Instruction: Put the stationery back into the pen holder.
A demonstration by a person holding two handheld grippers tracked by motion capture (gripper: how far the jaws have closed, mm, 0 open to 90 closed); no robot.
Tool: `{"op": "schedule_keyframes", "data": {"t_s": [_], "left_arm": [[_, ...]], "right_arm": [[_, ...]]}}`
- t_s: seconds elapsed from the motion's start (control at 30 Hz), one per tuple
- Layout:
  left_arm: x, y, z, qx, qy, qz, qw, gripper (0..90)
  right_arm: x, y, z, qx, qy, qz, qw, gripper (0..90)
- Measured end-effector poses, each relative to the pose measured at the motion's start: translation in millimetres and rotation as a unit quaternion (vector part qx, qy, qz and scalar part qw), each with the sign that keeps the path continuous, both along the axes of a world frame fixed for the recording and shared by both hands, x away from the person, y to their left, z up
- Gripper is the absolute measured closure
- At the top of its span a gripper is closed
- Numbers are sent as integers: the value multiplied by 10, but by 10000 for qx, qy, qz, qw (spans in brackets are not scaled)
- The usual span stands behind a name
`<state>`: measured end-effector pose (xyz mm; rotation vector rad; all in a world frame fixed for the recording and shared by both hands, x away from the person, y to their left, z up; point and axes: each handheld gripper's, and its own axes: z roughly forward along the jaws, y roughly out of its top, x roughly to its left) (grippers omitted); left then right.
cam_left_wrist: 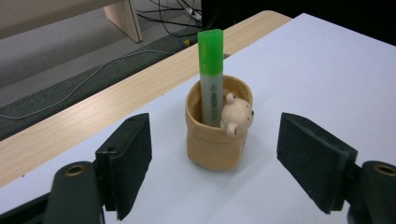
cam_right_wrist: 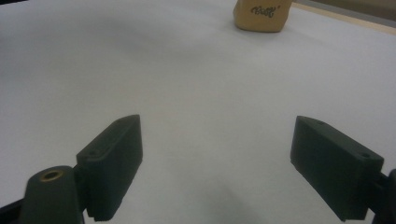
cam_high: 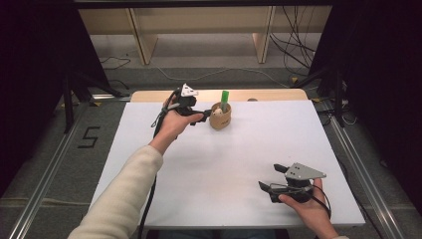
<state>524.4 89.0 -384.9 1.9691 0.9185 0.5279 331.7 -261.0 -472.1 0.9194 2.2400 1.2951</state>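
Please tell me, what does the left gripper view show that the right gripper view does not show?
Left gripper view: a green highlighter standing in the tan pouch, a small bear head on its rim, and the open left gripper. Right gripper view: dark handwriting on the pouch, and the open right gripper, holding nothing. Both: the pouch on the white table.

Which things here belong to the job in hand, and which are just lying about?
In the job:
green highlighter, standing in the holder
tan bear pen holder
left gripper, jaws open, short of the holder

Lying about:
right gripper, open over bare table
white table
cables on the floor
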Motion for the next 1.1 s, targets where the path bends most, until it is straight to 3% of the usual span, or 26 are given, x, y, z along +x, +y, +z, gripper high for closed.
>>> {"op": "schedule_keyframes", "data": {"t_s": [0.43,0.7,0.83,1.1], "left_arm": [[-337,127,-4,-51,-228,-81,9997,259],[-550,180,-33,144,-329,-184,9992,262],[-639,212,-74,221,-240,-208,9993,265],[-787,271,-167,171,-168,-277,9993,269]], "right_arm": [[2,10,-4,-4,-10,31,10000,177],[0,17,-6,-5,-1,41,10000,177],[-3,21,-3,-6,6,15,10000,177],[-2,22,-4,-29,-1,36,10000,177]]}}
